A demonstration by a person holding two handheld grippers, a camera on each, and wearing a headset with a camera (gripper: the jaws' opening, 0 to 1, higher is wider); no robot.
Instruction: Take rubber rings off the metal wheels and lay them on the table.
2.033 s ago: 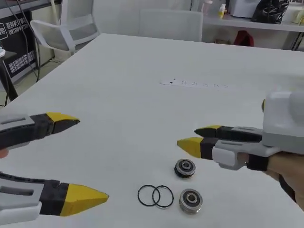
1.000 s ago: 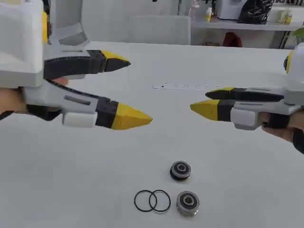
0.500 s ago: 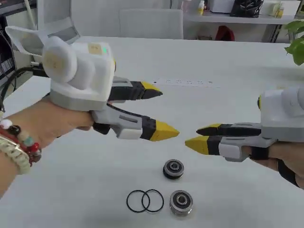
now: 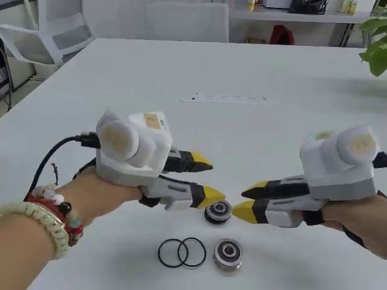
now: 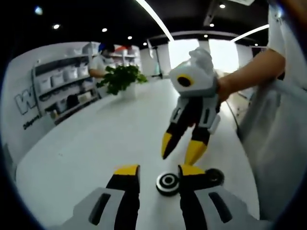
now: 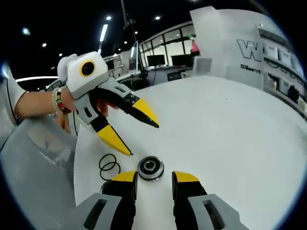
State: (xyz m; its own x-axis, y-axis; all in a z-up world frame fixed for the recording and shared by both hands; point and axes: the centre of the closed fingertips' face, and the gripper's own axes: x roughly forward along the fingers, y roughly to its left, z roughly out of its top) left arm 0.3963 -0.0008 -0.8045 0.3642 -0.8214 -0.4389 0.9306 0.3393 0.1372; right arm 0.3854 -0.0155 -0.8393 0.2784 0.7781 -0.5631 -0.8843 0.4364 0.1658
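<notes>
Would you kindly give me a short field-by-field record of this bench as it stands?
Table: white
Far wheel: lying flat on table
Near wheel: lying flat, untouched
Rubber rings: two, overlapping, beside near wheel
Left tool: open, tips close by far wheel
Right tool: open, tips at far wheel's other side

Two thin black rubber rings (image 4: 182, 252) lie flat and overlapping on the white table (image 4: 181, 72), just beside a silver wheel (image 4: 228, 252), with a darker-rimmed wheel (image 4: 218, 211) behind it.
</notes>
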